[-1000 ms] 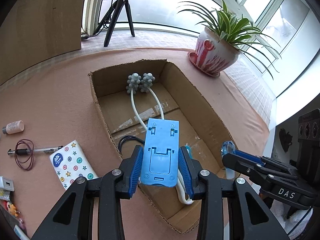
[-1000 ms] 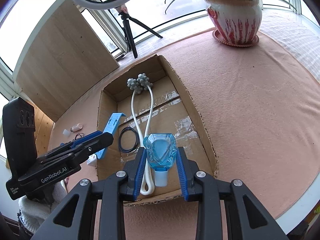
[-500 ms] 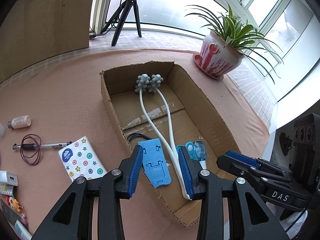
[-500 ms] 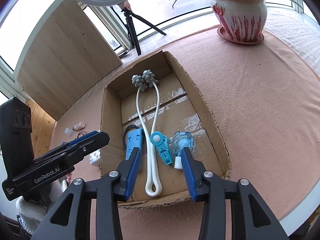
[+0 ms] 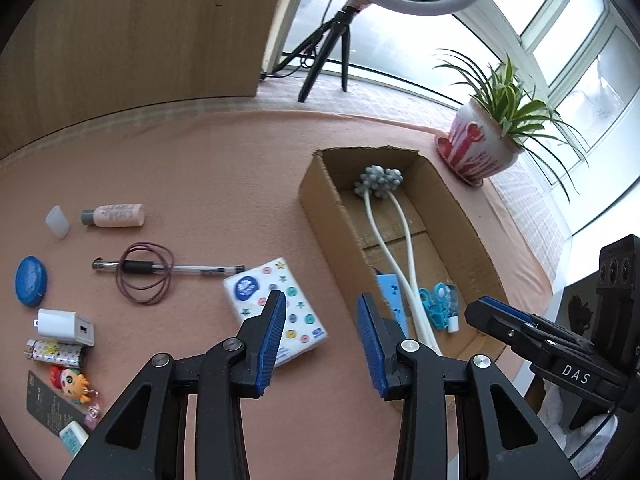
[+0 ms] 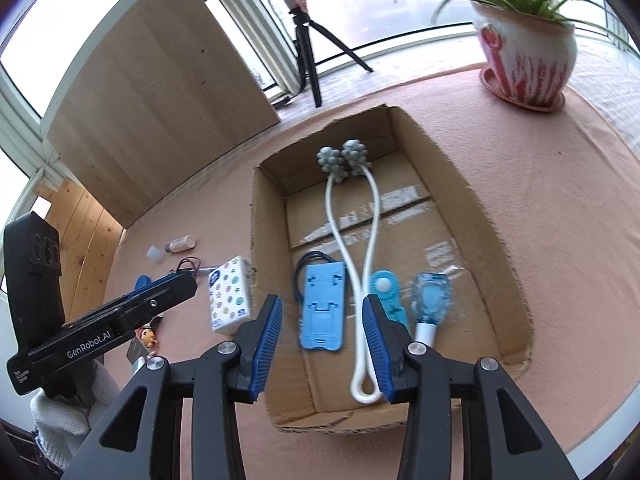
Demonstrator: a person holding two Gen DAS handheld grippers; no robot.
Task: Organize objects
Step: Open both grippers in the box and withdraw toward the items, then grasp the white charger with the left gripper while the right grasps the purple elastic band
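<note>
An open cardboard box (image 6: 496,236) (image 5: 320,212) lies on the pink table. Inside it rest a blue phone stand (image 6: 323,312) (image 5: 390,294), a white two-armed massager with grey knobbed heads (image 6: 344,160) (image 5: 380,178), a teal clip (image 6: 386,292), a small clear blue bottle (image 6: 432,300) and a dark cord loop (image 6: 302,268). My right gripper (image 6: 323,342) is open above the box's near end, holding nothing. My left gripper (image 5: 322,332) is open to the left of the box, over the table beside a star-patterned tissue pack (image 5: 276,308) (image 6: 230,300).
Left of the box lie a pen (image 5: 168,268) through a purple hair tie (image 5: 144,278), a small pink bottle (image 5: 114,216), its cap (image 5: 58,222), a blue round case (image 5: 31,286), a white charger (image 5: 66,326), a lighter (image 5: 54,352) and a keychain doll (image 5: 74,384). A potted plant (image 5: 484,148) and tripod (image 5: 324,56) stand beyond.
Both grippers opened and let go: the blue phone stand and the blue bottle now lie in the box. The left gripper has swung left, off the box, toward the tissue pack.
</note>
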